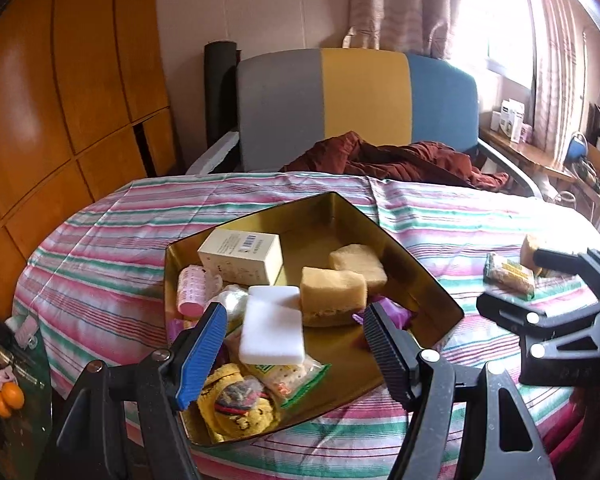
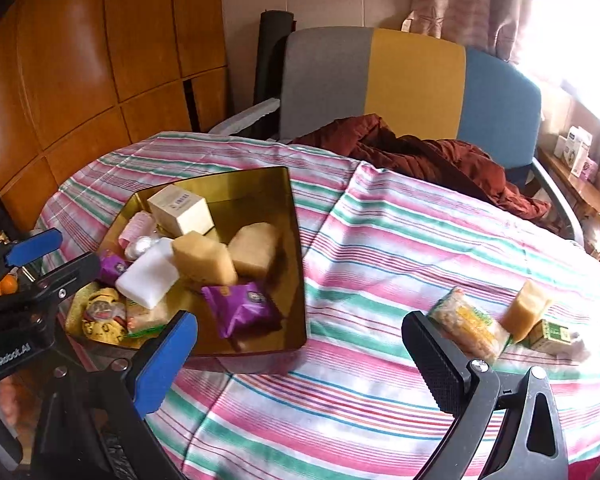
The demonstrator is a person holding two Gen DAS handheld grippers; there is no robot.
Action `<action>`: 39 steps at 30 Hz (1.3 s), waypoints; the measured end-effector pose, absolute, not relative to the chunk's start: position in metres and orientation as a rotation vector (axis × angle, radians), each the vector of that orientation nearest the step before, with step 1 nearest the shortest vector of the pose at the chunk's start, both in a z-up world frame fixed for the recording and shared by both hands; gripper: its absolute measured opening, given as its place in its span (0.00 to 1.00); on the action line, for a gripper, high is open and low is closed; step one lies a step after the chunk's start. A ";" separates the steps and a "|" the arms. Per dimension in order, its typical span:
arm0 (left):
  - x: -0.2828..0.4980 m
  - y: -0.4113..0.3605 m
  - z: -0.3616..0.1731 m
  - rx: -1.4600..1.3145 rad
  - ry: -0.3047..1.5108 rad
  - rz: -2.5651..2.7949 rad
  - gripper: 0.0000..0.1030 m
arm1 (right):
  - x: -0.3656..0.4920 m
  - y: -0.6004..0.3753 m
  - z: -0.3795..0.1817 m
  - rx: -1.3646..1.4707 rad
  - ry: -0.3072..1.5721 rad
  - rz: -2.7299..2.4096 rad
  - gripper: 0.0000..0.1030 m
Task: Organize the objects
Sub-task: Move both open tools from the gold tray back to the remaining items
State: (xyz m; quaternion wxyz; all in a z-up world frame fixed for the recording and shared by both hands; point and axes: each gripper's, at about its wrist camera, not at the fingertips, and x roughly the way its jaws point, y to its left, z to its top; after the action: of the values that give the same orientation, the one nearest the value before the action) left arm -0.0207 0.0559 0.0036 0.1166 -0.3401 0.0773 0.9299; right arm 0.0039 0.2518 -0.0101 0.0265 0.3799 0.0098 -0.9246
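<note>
A gold tin tray (image 1: pixel 428 276) (image 2: pixel 298 264) sits on the striped tablecloth. It holds a cream box (image 1: pixel 240 256), two tan sponges (image 1: pixel 334 290) (image 2: pixel 204 258), a white foam block (image 1: pixel 272 328) (image 2: pixel 148 272), a pink roller (image 1: pixel 192 290), a purple packet (image 2: pixel 240 308), a yellow knit item (image 1: pixel 236 404) and snack bags. My left gripper (image 1: pixel 296 344) is open and empty over the tray's near side. My right gripper (image 2: pixel 300 352) is open and empty above the cloth. On the cloth to the right lie a snack packet (image 2: pixel 470 328) (image 1: pixel 508 274), a tan sponge (image 2: pixel 528 312) and a green carton (image 2: pixel 552 336).
A grey, yellow and blue chair (image 1: pixel 360 100) with a dark red garment (image 1: pixel 400 160) stands behind the table. Wooden cabinets (image 1: pixel 60 100) are at the left. A shelf with boxes (image 1: pixel 512 120) is at the right by the window. Two oranges (image 1: pixel 8 398) lie off the table's left edge.
</note>
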 end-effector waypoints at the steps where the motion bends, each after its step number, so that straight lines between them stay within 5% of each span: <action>1: -0.020 0.059 0.004 -0.994 0.233 2.717 0.70 | 0.003 0.255 -0.009 1.172 0.034 -2.862 1.00; 28: -0.011 0.152 0.000 -0.960 0.453 2.493 0.70 | 0.014 0.502 -0.008 1.357 -0.119 -3.319 1.00; 39: -0.010 0.217 -0.009 -0.958 0.535 2.350 0.70 | 0.045 0.576 -0.022 1.344 -0.721 -3.394 1.00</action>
State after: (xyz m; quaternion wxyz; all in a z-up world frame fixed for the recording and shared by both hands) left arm -0.0104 0.2172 -0.0092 0.2705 -0.3554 0.1985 0.8724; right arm 0.0454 0.5765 -0.0221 -0.2855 0.3463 -0.1857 -0.8741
